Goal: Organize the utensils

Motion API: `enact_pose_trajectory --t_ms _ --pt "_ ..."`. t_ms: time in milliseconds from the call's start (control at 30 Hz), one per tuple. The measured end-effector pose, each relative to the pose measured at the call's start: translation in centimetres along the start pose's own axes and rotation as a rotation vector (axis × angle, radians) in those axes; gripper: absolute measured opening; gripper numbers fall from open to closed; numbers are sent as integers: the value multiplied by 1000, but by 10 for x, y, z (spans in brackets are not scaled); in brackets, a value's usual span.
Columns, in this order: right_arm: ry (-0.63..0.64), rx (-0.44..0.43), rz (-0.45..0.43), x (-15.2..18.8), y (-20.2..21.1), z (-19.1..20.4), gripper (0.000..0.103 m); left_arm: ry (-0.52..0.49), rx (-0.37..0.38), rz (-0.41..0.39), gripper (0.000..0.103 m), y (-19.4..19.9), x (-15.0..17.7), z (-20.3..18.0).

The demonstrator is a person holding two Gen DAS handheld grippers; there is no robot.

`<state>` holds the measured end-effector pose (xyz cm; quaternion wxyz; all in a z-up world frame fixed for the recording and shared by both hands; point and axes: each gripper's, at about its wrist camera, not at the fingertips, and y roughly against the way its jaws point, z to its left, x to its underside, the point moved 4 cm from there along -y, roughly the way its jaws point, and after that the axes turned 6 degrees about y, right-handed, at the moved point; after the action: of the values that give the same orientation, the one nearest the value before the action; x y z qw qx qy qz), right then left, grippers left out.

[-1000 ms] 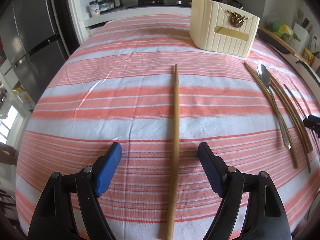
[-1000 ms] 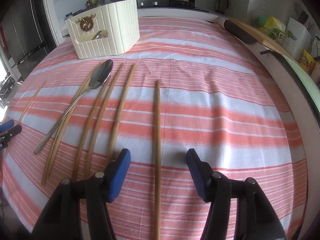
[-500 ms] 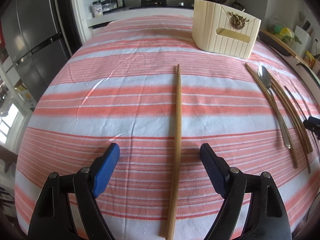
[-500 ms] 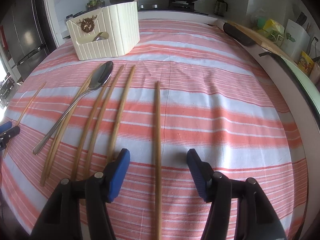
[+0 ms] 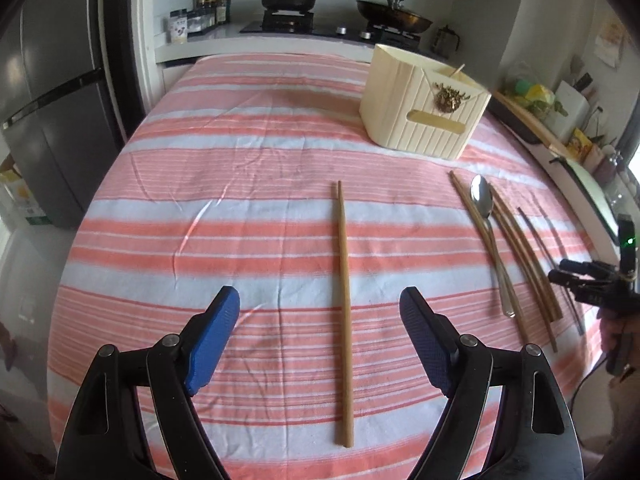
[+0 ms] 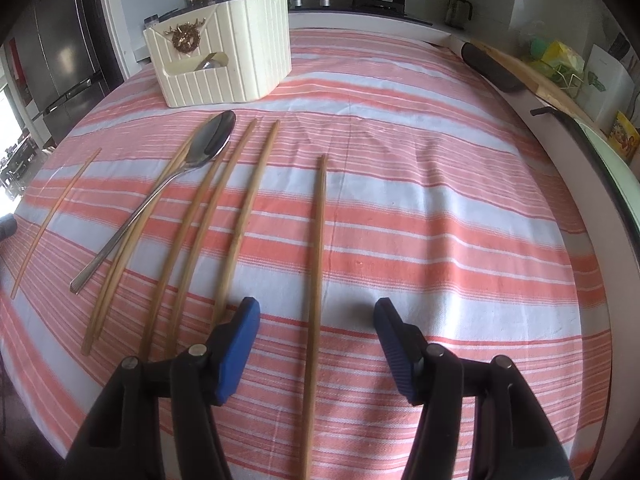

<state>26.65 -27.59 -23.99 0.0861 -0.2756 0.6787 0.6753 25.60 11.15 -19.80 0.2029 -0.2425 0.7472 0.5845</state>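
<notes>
Chopstick between open gripper fingers

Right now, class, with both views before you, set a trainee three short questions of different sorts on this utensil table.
1. True or false: the left tool is open.
2. What lies between the right tool tips?
A) metal spoon
B) brown wooden chopstick
C) nothing
3. Fill in: the cream ribbed plastic organizer box stands on a ____ tablecloth.

Key: 1 true; 2 B; 3 striped.
</notes>
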Motion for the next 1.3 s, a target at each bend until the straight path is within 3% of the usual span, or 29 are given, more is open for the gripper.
enact_pose_trajectory --t_ms 167,367,633,700,733,767,800,833,933,1033,1300 --pt "18 -40 85 -6 -3 -4 61 -49 51 93 84 -15 -21 4" --pt "-7 -100 147 -25 -15 -11 61 -147 0 182 83 -70 -31 -21" --pt "73 -53 225 -74 -47 -5 56 -224 -97 267 75 -126 -54 -31" --pt "80 -39 241 -85 -53 -4 46 -214 -98 277 62 -130 -62 -33" --pt "80 -32 244 -90 -55 -4 39 -211 -99 276 46 -132 -66 -35" --pt "78 -33 247 -96 -57 -4 17 -211 -91 276 28 -132 -68 -37" --pt "62 -41 254 -100 -60 -6 7 -207 -77 276 18 -131 -68 -38" --pt "51 -42 250 -104 -62 -6 6 -212 -103 264 6 -131 -69 -38" --pt "32 -48 217 -113 -67 -9 6 -172 -83 243 4 -126 -69 -32" --pt "-16 -71 128 -122 -55 -16 6 -116 -63 187 3 -107 -71 -23" --pt "-53 -61 -157 -131 30 -32 6 -51 18 -8 3 -25 -80 -20"
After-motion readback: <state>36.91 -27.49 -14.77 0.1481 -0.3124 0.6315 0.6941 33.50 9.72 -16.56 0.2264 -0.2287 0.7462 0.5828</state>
